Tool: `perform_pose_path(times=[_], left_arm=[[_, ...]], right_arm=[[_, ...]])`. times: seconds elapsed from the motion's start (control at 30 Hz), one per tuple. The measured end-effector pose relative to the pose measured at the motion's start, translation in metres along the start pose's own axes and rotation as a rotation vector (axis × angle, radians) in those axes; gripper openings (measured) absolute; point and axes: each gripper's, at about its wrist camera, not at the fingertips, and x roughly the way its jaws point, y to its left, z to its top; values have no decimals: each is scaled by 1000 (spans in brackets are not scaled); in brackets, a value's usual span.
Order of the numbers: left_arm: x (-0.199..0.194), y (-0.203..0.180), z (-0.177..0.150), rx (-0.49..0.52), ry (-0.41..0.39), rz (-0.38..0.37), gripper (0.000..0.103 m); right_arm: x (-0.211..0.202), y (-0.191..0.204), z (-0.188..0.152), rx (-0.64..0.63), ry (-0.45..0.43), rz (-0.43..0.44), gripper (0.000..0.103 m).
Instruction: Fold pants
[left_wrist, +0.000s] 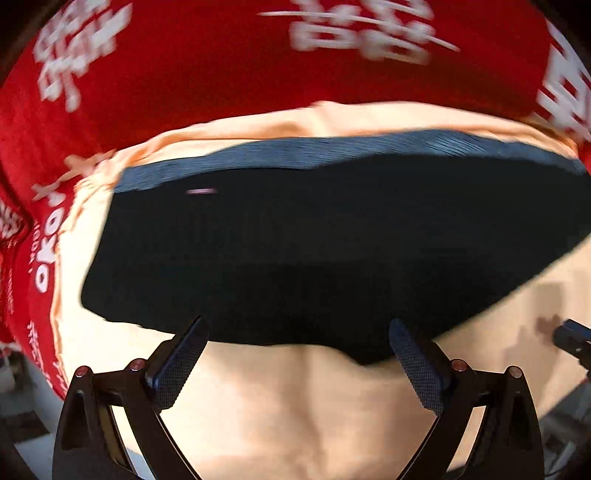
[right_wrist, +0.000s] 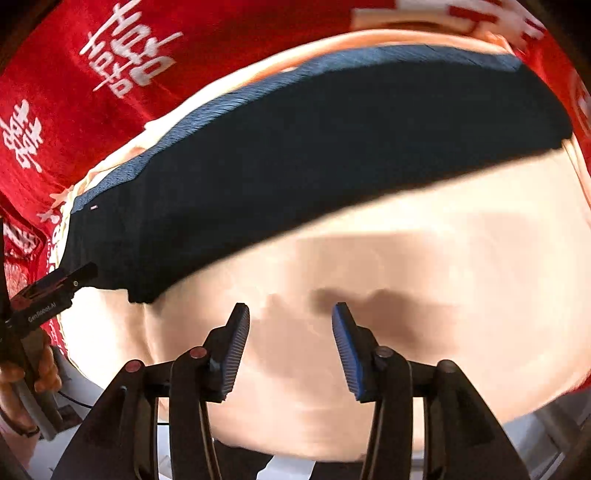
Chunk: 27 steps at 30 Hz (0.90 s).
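Observation:
The dark navy pants (left_wrist: 314, 243) lie folded flat on a peach cloth (left_wrist: 295, 406), with a lighter ribbed band along their far edge. They also show in the right wrist view (right_wrist: 295, 155). My left gripper (left_wrist: 295, 332) is open and empty, its fingertips at the near edge of the pants. My right gripper (right_wrist: 290, 314) is open and empty over bare peach cloth (right_wrist: 443, 258), in front of the pants. The left gripper also shows in the right wrist view (right_wrist: 62, 284), at the pants' left corner. The right gripper's tip shows at the right edge of the left wrist view (left_wrist: 570, 334).
A red cloth with white characters (left_wrist: 184, 66) lies beyond the peach cloth and around its left side; it also shows in the right wrist view (right_wrist: 92, 74). The table's near edge and floor show below the grippers.

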Motion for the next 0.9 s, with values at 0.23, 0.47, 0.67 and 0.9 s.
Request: perform_pose_path(times=[0.23, 0.47, 0.67, 0.9], left_arm=[[-8, -66, 0, 75, 19, -34, 99], [-6, -115, 4, 121, 40, -35, 99], [-5, -150, 6, 158, 50, -43, 99], [-5, -195, 22, 175, 32, -68, 99]], right_arm=[[4, -29, -7, 74, 8, 2, 52], [-1, -66, -13, 126, 5, 17, 52], [-2, -97, -17, 168, 5, 21, 53], [-13, -142, -8, 238, -39, 37, 53]])
